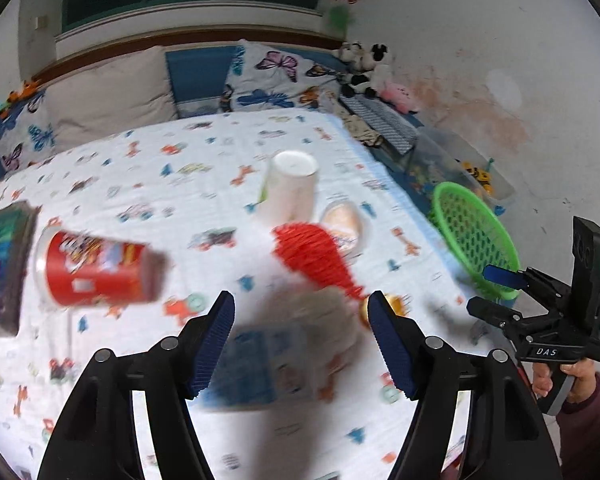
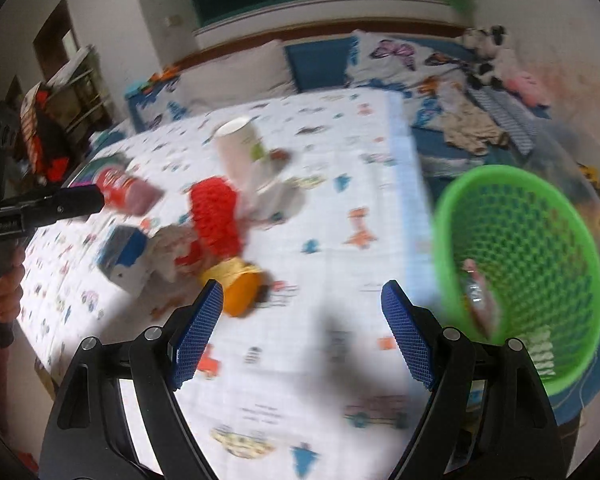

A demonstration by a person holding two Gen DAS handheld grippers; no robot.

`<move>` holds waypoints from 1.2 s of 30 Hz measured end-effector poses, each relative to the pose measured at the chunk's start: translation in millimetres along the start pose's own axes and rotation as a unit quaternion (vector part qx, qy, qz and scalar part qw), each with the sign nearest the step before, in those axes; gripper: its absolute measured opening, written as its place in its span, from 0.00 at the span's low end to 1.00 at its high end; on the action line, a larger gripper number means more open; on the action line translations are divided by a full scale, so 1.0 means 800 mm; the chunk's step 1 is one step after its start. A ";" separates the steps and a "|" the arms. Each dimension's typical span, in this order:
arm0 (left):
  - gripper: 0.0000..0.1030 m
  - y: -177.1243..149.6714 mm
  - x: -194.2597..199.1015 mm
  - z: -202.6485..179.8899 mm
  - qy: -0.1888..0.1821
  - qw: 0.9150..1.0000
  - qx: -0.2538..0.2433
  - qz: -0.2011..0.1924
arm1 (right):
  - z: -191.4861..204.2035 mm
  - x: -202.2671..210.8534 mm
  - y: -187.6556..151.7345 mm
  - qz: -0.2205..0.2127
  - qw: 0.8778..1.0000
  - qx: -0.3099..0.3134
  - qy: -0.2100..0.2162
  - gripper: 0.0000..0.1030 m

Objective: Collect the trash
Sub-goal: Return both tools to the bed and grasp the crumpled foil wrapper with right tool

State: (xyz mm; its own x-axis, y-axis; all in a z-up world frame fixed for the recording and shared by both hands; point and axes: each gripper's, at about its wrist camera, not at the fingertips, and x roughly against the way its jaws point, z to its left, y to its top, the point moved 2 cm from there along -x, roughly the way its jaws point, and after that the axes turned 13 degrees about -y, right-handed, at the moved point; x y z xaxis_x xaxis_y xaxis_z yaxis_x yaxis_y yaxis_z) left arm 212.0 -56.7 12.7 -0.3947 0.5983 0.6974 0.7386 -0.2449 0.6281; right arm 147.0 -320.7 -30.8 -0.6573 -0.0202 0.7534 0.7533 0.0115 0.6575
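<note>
The red can [image 1: 96,270] is laid on its side on the bed [image 1: 204,184], left of the green basket [image 1: 474,236], its long axis across it. Both the left tongs [image 1: 301,344] and right tongs [image 2: 302,334] are held wide apart, gripping nothing.

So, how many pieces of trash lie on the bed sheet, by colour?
Red: 2, canister and foam net
White: 1, paper cup
Blue and white: 1, carton
Orange: 1, small tub
Clear: 1, plastic tub
Beige: 1, crumpled paper, blurred
Total: 7
</note>
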 end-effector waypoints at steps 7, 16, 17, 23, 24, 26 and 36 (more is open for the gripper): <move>0.73 -0.029 0.013 0.035 0.013 1.000 0.013 0.001 | 0.056 -0.021 0.005 0.014 0.999 0.025 0.036 0.73; 0.74 -0.050 0.037 0.069 0.020 1.000 0.018 -0.008 | 0.117 -0.047 0.023 0.024 0.996 0.044 0.076 0.67; 0.74 -0.052 0.040 0.071 0.021 1.000 0.014 -0.009 | 0.121 -0.050 0.025 0.025 0.996 0.044 0.078 0.67; 0.82 -0.066 0.053 0.068 0.020 0.999 -0.044 0.001 | 0.136 -0.076 0.033 0.045 0.994 0.032 0.091 0.65; 0.84 -0.067 0.053 0.067 0.018 0.998 -0.056 0.004 | 0.138 -0.081 0.033 0.050 0.994 0.030 0.092 0.64; 0.86 -0.070 0.051 0.062 0.012 0.996 -0.089 0.010 | 0.137 -0.088 0.032 0.060 0.993 0.023 0.098 0.59; 0.91 -0.069 0.017 0.036 0.013 0.969 -0.242 0.053 | 0.123 -0.073 0.034 0.060 0.992 0.003 0.112 0.48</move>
State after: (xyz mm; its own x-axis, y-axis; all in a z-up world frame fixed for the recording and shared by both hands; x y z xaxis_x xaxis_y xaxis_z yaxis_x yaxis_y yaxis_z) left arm 181.7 -13.4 -22.2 -0.3493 0.5319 0.7714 0.4363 -0.6363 0.6362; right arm 203.6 -220.6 -56.0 -0.5402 -0.2402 0.8065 0.8257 0.0336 0.5631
